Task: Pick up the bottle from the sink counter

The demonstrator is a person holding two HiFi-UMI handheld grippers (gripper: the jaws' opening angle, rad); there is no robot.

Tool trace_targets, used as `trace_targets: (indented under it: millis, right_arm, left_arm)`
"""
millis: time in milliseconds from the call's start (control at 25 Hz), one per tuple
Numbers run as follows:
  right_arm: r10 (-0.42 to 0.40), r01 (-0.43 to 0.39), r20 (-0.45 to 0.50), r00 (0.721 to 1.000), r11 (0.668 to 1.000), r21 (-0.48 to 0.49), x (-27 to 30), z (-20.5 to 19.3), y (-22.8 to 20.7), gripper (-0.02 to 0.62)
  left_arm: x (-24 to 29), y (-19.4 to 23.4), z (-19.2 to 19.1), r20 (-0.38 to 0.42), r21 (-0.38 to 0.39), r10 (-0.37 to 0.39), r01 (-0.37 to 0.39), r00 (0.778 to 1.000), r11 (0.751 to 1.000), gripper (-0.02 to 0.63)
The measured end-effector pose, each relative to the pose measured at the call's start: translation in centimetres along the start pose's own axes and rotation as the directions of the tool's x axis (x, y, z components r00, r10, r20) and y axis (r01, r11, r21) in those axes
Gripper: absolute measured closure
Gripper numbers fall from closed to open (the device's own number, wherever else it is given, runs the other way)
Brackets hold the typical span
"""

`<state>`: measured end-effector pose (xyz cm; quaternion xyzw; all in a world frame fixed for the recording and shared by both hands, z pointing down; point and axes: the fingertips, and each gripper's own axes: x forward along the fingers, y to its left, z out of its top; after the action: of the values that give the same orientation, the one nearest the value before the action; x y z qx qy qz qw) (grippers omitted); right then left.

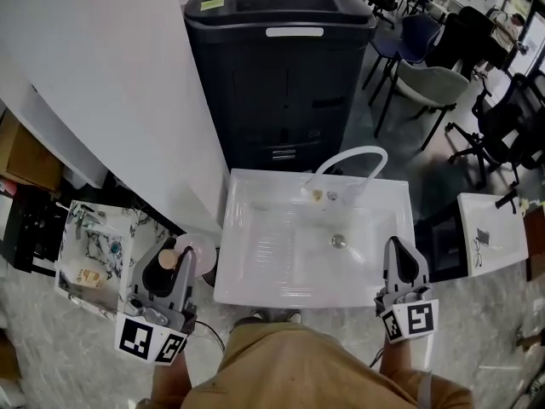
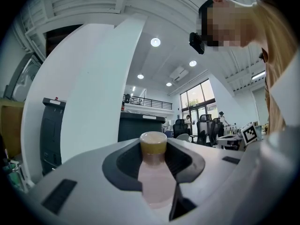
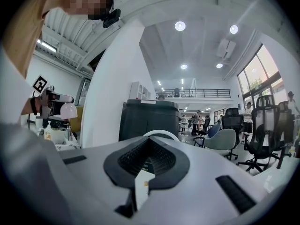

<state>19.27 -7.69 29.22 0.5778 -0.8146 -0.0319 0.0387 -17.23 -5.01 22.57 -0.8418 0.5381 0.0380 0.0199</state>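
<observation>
A pale pink bottle (image 2: pixel 154 182) with a tan cap (image 2: pixel 153 143) stands upright between the pads of my left gripper (image 2: pixel 153 165), which is shut on it. In the head view that bottle (image 1: pixel 168 260) and the left gripper (image 1: pixel 167 271) hang off the left side of the white sink (image 1: pixel 255 258), above the floor. My right gripper (image 1: pixel 403 271) hovers over the sink's front right corner with its jaws closed and nothing between them. From the right gripper view, the right gripper (image 3: pixel 146 172) points at the curved white faucet (image 3: pixel 159 134).
The faucet (image 1: pixel 349 162) arches over the sink's back edge, and a drain (image 1: pixel 339 241) sits in the basin. A tall dark machine (image 1: pixel 281 66) stands behind the sink, with a white column (image 1: pixel 111 83) at left. Clutter (image 1: pixel 98 245) lies lower left; office chairs (image 1: pixel 430 88) stand at right.
</observation>
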Motion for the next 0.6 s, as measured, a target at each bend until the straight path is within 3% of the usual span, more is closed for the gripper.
trace_targets:
  millis: [600]
  right_arm:
    - [-0.016, 0.016, -0.001, 1.000, 1.000, 0.003, -0.16, 0.02, 0.21, 0.595]
  left_arm:
    - [0.38, -0.03, 0.05, 0.003, -0.007, -0.020, 0.020, 1.000, 1.000, 0.476]
